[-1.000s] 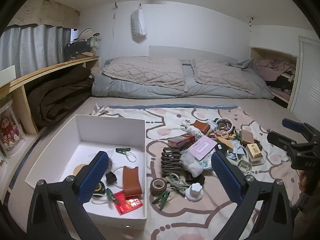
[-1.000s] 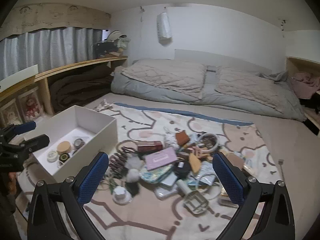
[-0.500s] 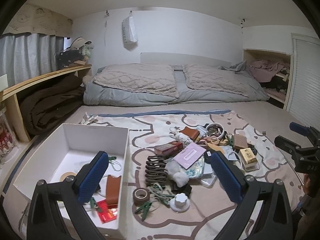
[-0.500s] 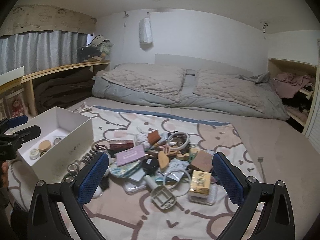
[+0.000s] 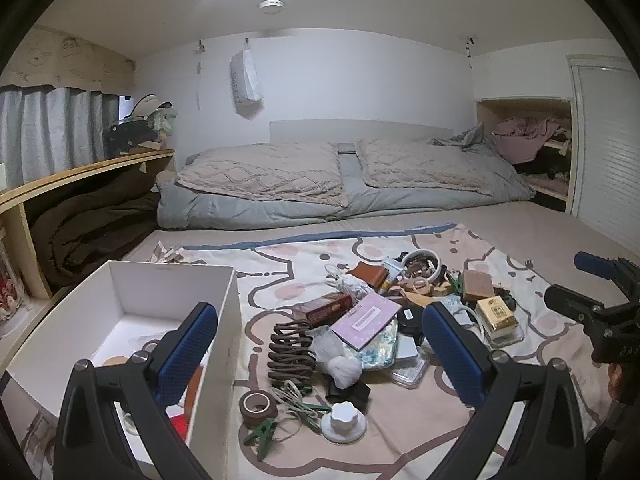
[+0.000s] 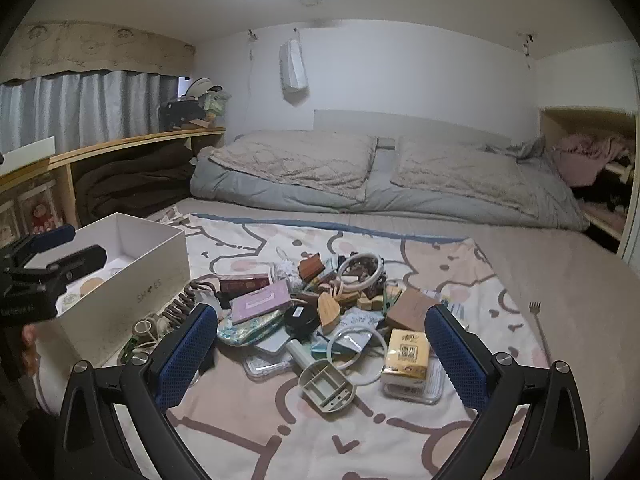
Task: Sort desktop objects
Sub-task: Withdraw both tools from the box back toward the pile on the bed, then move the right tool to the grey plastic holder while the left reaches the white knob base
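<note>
A heap of small objects lies on a patterned blanket (image 5: 400, 448): a pink booklet (image 5: 366, 320), a brown coil clip (image 5: 290, 350), a tape roll (image 5: 257, 403), a white knob (image 5: 344, 420), a yellow tissue pack (image 6: 406, 354) and a wooden heart (image 6: 330, 312). A white shoebox (image 5: 218, 340) on the left holds several items. My left gripper (image 5: 318, 354) is open above the box's right wall and the heap's left side. My right gripper (image 6: 320, 352) is open over the heap's near side, empty.
A bed with grey duvet and pillows (image 5: 340, 184) fills the back. A wooden shelf with a brown blanket (image 5: 92, 220) runs along the left. An alcove with clothes (image 5: 528, 148) is at the right. Each gripper shows at the edge of the other's view.
Both grippers have drifted: the left one rightward and lower, so the box interior is less visible; the right one rightward, toward the heap's right side. Both stayed open and empty.
</note>
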